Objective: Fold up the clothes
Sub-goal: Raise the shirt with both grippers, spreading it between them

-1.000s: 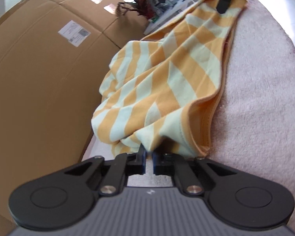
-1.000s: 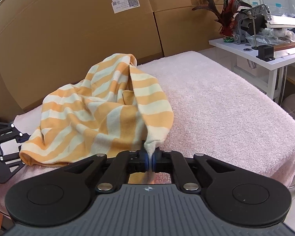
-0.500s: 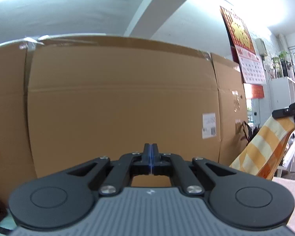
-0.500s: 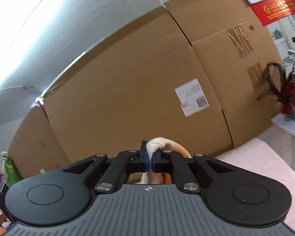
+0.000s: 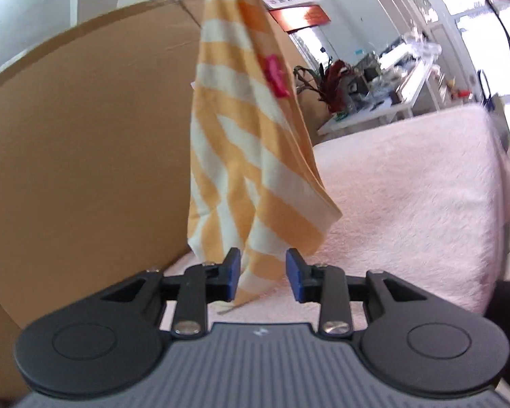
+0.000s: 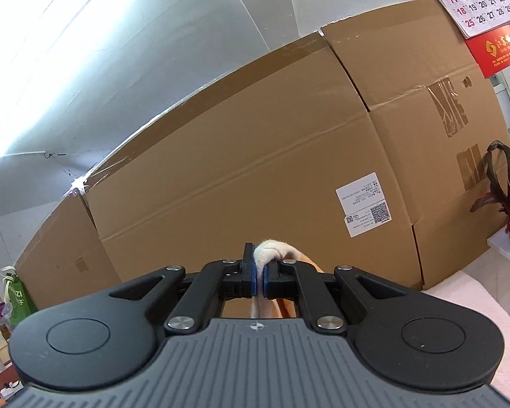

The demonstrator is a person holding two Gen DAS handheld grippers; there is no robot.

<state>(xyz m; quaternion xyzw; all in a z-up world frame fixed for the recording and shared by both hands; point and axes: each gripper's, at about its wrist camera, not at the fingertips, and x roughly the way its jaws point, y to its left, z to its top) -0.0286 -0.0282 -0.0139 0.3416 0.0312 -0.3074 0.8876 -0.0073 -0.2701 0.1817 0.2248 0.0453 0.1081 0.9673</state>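
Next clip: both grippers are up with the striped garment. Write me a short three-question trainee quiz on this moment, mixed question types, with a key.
1. True or false: the left gripper is clamped on the striped garment.
2. Which gripper holds the cloth? A. left B. right C. both
3. Fill in: the garment hangs in front of the ____ boxes.

Key:
1. False: its jaws stand apart, with the garment's lower edge hanging between them.
2. B: the right gripper pinches a bunched bit of fabric.
3. Cardboard: the cardboard boxes stand behind the pink towel-covered surface.
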